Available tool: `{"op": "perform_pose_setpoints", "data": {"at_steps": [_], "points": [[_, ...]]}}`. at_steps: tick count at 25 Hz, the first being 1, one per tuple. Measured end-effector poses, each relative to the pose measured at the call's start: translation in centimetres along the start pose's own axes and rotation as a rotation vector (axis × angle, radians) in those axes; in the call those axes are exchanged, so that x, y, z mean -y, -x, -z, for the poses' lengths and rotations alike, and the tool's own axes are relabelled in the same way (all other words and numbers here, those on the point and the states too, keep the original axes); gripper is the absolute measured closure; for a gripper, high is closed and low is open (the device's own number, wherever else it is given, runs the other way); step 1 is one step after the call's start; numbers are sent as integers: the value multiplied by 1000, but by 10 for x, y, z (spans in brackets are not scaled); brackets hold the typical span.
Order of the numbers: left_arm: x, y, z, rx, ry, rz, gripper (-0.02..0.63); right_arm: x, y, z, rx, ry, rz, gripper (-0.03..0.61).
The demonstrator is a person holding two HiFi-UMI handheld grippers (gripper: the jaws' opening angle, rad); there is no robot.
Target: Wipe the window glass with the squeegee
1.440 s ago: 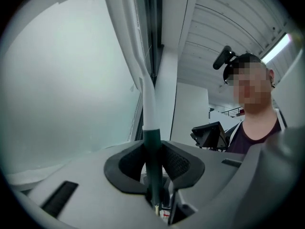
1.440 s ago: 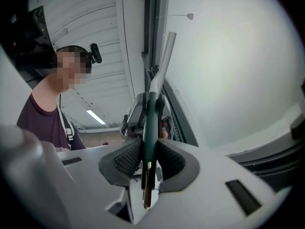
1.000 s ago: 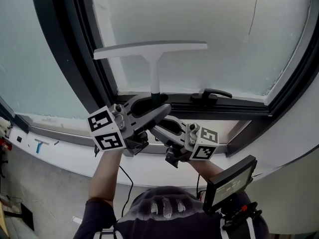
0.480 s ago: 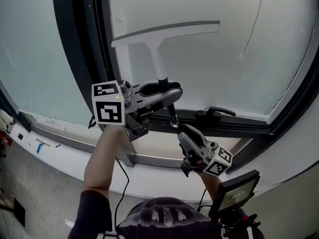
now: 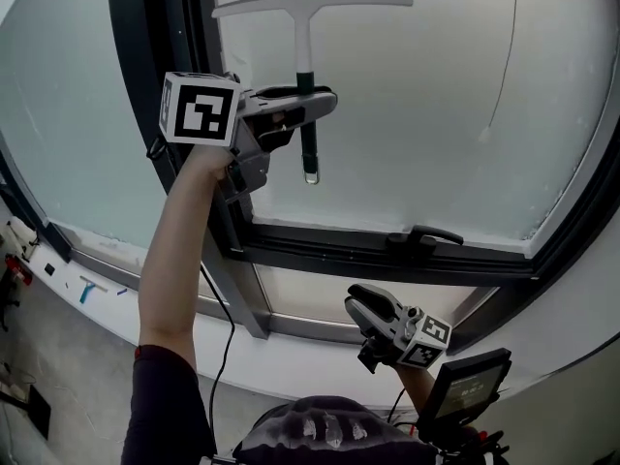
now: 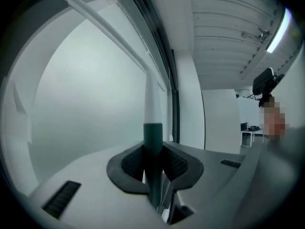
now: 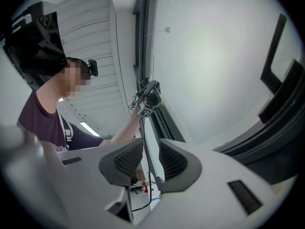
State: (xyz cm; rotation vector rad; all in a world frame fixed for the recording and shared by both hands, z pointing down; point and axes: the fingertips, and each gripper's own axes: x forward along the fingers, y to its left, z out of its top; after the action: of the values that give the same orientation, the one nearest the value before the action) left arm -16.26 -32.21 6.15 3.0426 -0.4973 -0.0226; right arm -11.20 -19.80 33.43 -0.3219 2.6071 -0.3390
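The squeegee [image 5: 308, 27] has a white T-shaped blade, a white shaft and a dark green handle; its blade lies flat against the window glass [image 5: 436, 105] near the top. My left gripper [image 5: 308, 105] is raised high and shut on the green handle [image 6: 153, 137], which stands upright between both pads, the handle's end hanging below the jaws. The blade [image 6: 109, 32] runs up to the left in the left gripper view. My right gripper [image 5: 360, 304] hangs low near the sill, open, with nothing between its pads [image 7: 174, 162].
A dark window frame post [image 5: 165, 27] runs down just left of the squeegee. A black window handle [image 5: 426, 235] sits on the lower frame rail. A small screen device [image 5: 470, 386] is at the bottom right, beside the right gripper.
The left gripper has lifted the squeegee from the lower rail up the glass to the top. The right gripper has come off the handle area and dropped down to the right.
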Motion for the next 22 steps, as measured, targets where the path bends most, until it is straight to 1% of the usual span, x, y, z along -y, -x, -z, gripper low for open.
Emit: {"op": "perform_pose_setpoints", "data": {"at_steps": [3,6,9,12,14,17,22], "points": [[-7,1,-20,0,53,0,540,2,-1,0,6,-37,-9,480],[-9,-3,-26,-17,100,36,540,2,0,1,15,-64,-28,480],[-16,0,-26,-2,180,51,540,-2,-3,2,21,-80,-54,480],[-21,1,-19,-24,219,61,540,-8,-7,3,19,-93,-71,480],[-20,1,-17,-24,251,85,540,-9,-6,2,12,-97,-76,480],[-18,2,-19,0,277,108,540,-8,-4,2,10,-107,-75,480],[-23,2,-18,30,297,120,538,-8,-4,-2,15,-122,-56,480]]}}
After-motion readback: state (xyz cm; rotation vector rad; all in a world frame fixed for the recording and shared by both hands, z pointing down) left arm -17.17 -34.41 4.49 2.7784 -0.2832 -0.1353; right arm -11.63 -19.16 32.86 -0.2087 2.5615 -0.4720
